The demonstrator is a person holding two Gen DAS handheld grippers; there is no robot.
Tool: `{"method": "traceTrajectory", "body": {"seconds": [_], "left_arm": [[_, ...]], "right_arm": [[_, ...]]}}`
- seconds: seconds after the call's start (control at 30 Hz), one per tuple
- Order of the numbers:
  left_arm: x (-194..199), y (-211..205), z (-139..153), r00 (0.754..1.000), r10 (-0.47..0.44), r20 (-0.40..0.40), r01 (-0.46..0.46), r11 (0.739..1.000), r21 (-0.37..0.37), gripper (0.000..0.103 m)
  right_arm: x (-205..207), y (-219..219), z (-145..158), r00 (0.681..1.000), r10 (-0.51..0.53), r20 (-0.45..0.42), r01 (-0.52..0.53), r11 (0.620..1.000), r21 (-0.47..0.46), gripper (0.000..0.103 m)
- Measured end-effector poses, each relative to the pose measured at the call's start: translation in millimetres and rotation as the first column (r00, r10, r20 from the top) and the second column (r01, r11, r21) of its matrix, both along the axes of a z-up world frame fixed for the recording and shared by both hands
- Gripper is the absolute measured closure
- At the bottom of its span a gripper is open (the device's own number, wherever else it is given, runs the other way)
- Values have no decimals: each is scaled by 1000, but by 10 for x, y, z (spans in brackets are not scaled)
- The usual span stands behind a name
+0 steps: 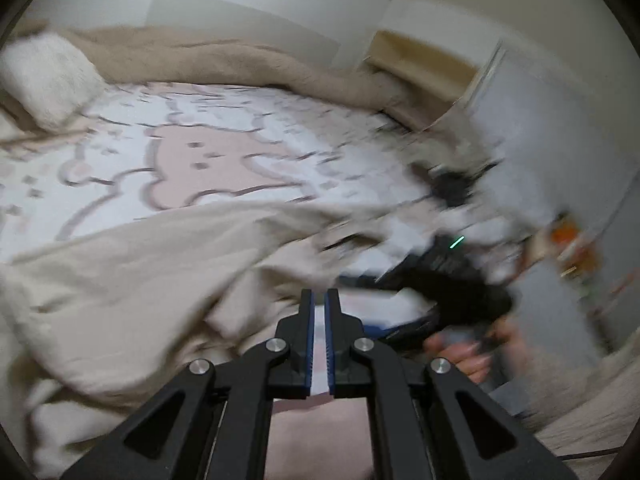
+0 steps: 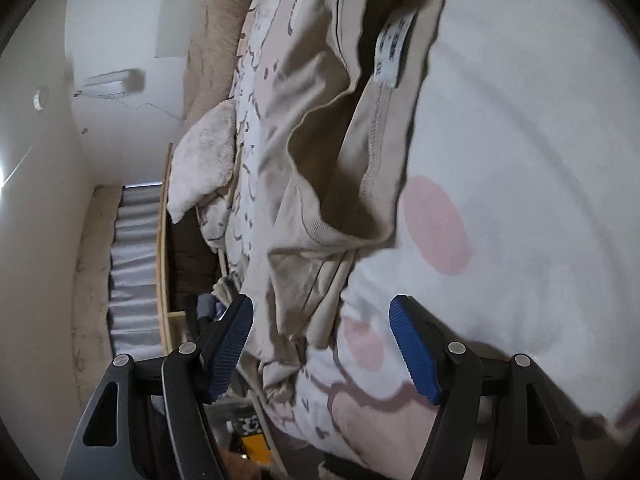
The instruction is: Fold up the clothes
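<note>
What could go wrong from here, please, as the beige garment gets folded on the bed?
The left gripper looks shut with no beige garment clearly pinched, so lifting may bring nothing up. The right gripper is open above bunched cloth and patterned sheet; closing might catch the sheet too.

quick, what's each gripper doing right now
Left gripper: shut; whether it pinches the rumpled beige cotton garment cannot be told.
Right gripper: open, holding nothing.
</note>
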State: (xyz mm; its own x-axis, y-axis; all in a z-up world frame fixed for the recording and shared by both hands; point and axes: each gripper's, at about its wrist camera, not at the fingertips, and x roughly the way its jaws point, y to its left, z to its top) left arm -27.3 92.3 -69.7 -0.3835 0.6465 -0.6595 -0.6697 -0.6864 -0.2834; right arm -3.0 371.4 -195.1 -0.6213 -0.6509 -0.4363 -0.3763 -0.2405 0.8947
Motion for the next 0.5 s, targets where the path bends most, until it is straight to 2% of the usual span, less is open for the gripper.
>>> {"method": "traceTrajectory", "body": {"seconds": [0.03, 0.07, 0.13, 0.17, 0.2, 0.23, 0.3, 0.4, 0.47, 0.5], "left_arm": [[16, 19, -87, 1000, 13, -21, -15, 998, -58, 92], [16, 35, -187, 999, 28, -27, -30, 994, -106, 74], [-22, 40, -350, 999, 48, -15, -49, 991, -128, 49], [-44, 43, -432, 998, 58, -9, -59, 989, -134, 47], [-72, 50, -510, 998, 67, -4, -67, 988, -143, 47], [-112, 64, -579, 997, 72, -3, -72, 985, -158, 45], [-215, 97, -721, 996, 84, 9, -81, 982, -173, 45], [-336, 158, -828, 996, 83, 43, -77, 988, -133, 48], [-311, 216, -736, 997, 29, 74, -24, 997, -67, 85], [-278, 249, -673, 996, -3, 86, 6, 999, -35, 88]], "right_arm": [[-40, -5, 9, 1000, -17, -2, 17, 1000, 11, 32], [-80, -9, 20, 999, -35, -3, 35, 999, 21, 33], [-201, 11, 44, 998, -58, 0, 58, 996, 71, 43], [-258, 17, 41, 998, -61, 14, 59, 993, 100, 59], [-289, 26, 38, 998, -53, 26, 49, 991, 124, 81], [-320, 35, 34, 998, -44, 37, 38, 988, 148, 89], [-324, 68, 70, 999, -36, 34, 29, 984, 176, 92], [-201, 151, 279, 999, -31, -22, 34, 979, 202, 93], [-108, 211, 430, 998, -23, -53, 34, 976, 215, 93], [-56, 243, 508, 998, -22, -67, 37, 973, 227, 93]]}}
